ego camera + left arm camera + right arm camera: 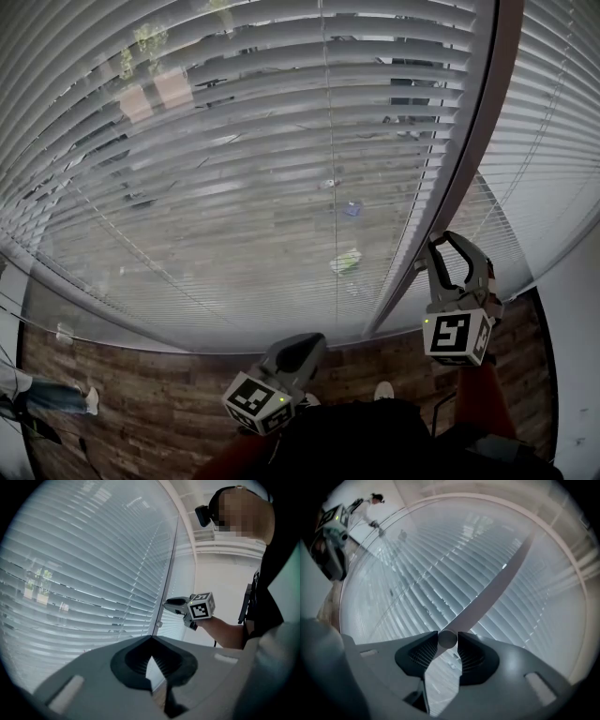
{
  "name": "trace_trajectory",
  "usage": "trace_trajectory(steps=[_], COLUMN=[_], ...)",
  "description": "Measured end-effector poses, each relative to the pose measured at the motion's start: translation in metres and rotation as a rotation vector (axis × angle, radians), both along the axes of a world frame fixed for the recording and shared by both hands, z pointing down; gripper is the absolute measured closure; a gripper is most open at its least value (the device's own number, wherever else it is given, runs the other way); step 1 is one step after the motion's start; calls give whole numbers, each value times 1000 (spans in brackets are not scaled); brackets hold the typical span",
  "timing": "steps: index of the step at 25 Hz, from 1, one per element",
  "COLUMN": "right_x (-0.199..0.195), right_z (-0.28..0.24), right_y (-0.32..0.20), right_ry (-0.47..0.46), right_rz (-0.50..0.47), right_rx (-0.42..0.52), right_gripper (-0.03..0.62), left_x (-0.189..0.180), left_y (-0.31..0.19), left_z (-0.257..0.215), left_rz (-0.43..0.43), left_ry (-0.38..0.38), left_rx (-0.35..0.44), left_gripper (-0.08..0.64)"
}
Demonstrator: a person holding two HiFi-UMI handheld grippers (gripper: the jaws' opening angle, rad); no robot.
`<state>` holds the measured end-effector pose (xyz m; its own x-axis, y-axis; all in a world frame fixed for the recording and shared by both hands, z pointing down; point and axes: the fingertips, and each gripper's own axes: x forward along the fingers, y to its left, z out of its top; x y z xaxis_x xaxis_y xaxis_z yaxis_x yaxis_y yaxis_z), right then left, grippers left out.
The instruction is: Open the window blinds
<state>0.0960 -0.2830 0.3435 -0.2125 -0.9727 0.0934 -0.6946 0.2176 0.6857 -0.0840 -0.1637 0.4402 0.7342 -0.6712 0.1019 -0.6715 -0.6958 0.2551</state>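
Note:
White slatted blinds [234, 141] cover the window, and the slats are tilted enough that the ground outside shows between them. In the right gripper view my right gripper [447, 638] is shut on the round end of the blinds' wand [497, 588], which runs up and to the right across the slats [417, 588]. In the head view the right gripper [437, 246] is raised against the grey upright bar [469, 159] between two blinds. My left gripper [298, 349] hangs low in front of the body, shut and holding nothing, its tips [151, 638] together and pointing at the blinds [70, 573].
A second blind [553, 141] hangs to the right of the grey bar, with a white wall [574, 319] beyond it. Wooden floor [141, 394] runs below the window. Another person's leg [47, 396] shows at the far left.

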Motion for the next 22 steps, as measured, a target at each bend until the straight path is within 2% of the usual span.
trace_trajectory(steps=[3, 7, 9, 10, 13, 22], right_x=[2, 13, 17, 16, 13, 14], right_z=[-11, -8, -3, -2, -1, -1], right_y=[4, 0, -3, -4, -3, -6], right_ry=[-353, -748, -907, -957, -1021, -1025], right_rz=[-68, -105, -112, -121, -151, -145], right_rx=[-39, -170, -225, -245, -267, -264], right_gripper=[410, 406, 404, 402, 402, 436], left_x=[1, -1, -1, 0, 1, 0], left_y=[-1, -2, -2, -1, -1, -1], left_z=[2, 2, 1, 0, 0, 2], left_rz=[-2, -5, -3, -3, -3, -4], left_ry=[8, 1, 2, 3, 5, -3], left_rx=[-4, 0, 3, 3, 4, -2], left_gripper=[560, 560, 560, 560, 560, 560])
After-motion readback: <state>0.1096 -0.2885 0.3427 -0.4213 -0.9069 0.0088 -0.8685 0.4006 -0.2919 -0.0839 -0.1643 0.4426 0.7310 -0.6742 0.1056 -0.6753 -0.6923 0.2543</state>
